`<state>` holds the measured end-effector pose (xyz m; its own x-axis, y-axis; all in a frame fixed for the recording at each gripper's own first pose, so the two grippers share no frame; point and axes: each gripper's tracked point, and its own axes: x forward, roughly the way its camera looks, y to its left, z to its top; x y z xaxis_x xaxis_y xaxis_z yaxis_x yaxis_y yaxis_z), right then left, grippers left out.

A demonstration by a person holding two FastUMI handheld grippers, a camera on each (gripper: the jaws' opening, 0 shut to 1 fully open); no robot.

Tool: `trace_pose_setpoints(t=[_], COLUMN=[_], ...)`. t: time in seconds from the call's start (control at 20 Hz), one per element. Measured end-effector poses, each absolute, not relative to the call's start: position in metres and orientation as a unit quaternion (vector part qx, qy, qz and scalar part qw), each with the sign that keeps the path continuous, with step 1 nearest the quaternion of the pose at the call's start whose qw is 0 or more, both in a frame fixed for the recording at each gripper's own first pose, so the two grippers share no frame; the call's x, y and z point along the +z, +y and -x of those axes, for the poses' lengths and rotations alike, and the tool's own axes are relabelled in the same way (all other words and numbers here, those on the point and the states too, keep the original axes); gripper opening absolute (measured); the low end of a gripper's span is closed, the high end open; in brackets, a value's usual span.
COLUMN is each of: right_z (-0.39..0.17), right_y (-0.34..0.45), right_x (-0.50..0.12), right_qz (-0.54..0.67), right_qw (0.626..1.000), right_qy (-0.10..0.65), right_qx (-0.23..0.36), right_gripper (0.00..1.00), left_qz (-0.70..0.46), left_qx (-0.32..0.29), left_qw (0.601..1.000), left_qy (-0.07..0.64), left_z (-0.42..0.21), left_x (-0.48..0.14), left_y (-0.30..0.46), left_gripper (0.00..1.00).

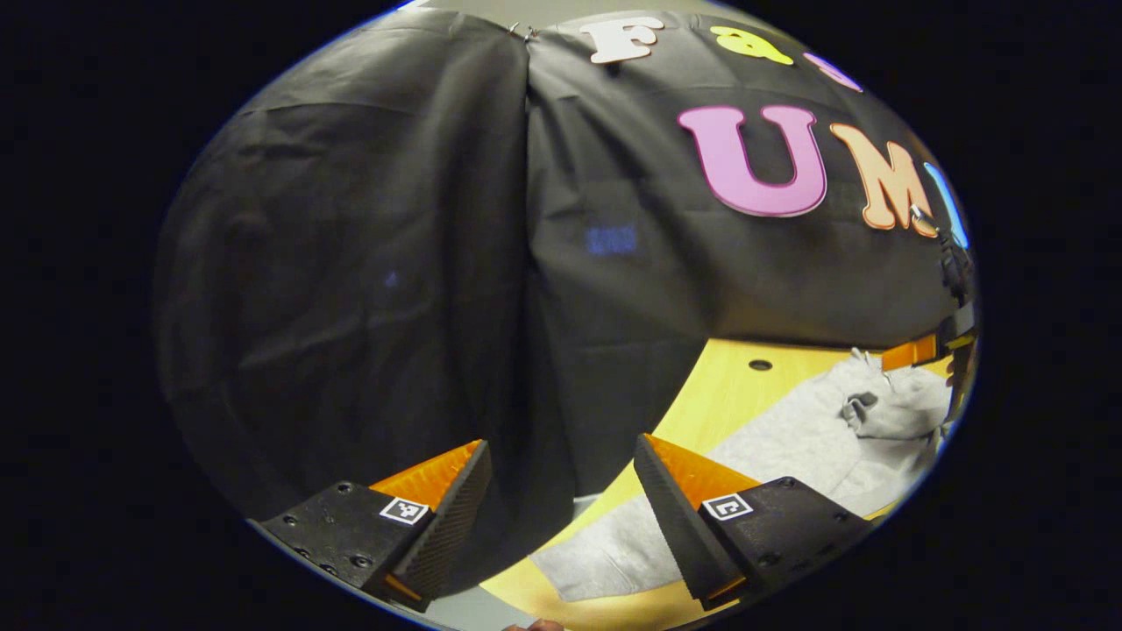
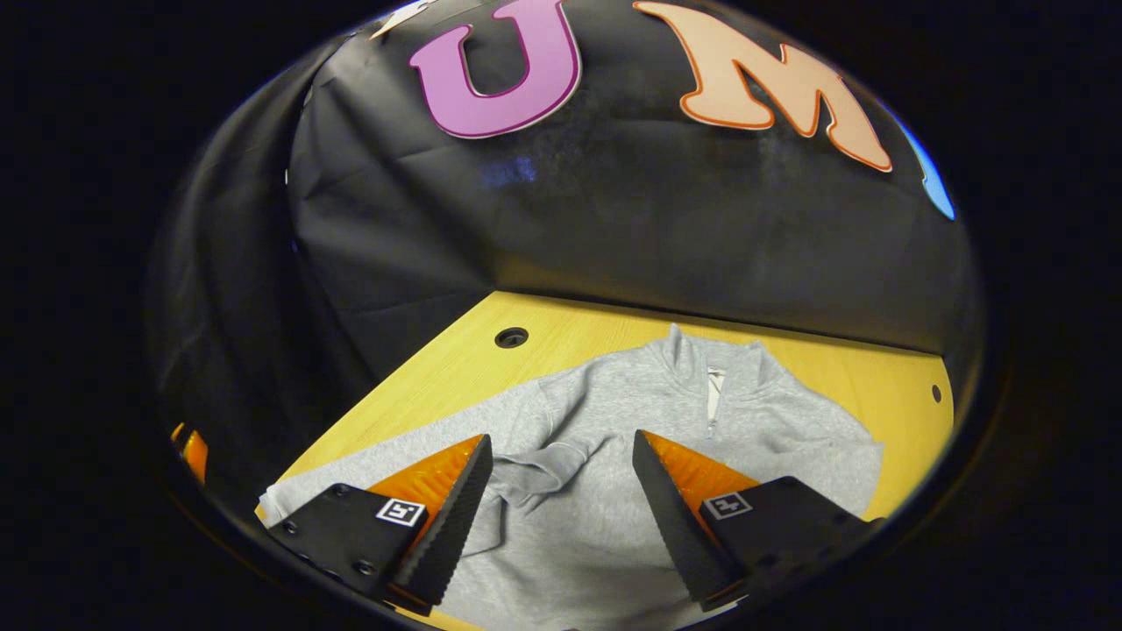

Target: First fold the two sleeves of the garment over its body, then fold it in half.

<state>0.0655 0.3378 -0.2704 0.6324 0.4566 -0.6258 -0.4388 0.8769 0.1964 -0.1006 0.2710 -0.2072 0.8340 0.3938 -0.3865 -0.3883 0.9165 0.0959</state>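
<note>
A grey zip-collar sweatshirt (image 2: 614, 403) lies flat on the yellow wooden table (image 2: 578, 329), collar toward the back wall. One sleeve (image 2: 539, 473) is folded across its body, the cuff ending near the middle. The other sleeve (image 2: 351, 469) stretches out flat to the left. My right gripper (image 2: 561, 436) hovers open over the body, nothing between its fingers. My left gripper (image 1: 561, 443) is open too and points at the black wall, off the table's left edge. Beside its right finger lies the stretched-out sleeve (image 1: 614, 543). The right gripper's orange finger (image 1: 912, 352) shows over the garment (image 1: 815, 438).
Black cloth walls close in the table at the back and left. The tabletop has a round hole (image 2: 511, 336) at the back left and a smaller one (image 2: 936, 393) at the right. An orange bit of the left gripper (image 2: 191, 449) shows off the table's left edge.
</note>
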Motion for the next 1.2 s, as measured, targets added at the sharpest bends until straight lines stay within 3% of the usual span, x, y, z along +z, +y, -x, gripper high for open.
trace_pose_setpoints(t=[0.3,0.85,1.2], right_z=[-0.058,-0.051,-0.040], right_y=[0.294,0.216,0.159], right_x=[-0.261,-0.244,-0.235], right_qz=[-0.033,-0.038,-0.039], right_qw=[0.909,0.920,0.924], right_qy=[0.352,0.347,0.344], right_qx=[0.221,0.181,0.165], right_gripper=[0.99,0.99,0.99], left_qz=[0.029,0.083,0.088], left_qx=[0.180,0.173,0.196], left_qw=[0.937,0.897,0.900], left_qy=[0.299,0.397,0.379], left_z=[0.116,0.140,0.136], left_x=[-0.280,-0.345,-0.343], left_y=[0.255,0.218,0.218], left_gripper=[0.98,0.98,0.98])
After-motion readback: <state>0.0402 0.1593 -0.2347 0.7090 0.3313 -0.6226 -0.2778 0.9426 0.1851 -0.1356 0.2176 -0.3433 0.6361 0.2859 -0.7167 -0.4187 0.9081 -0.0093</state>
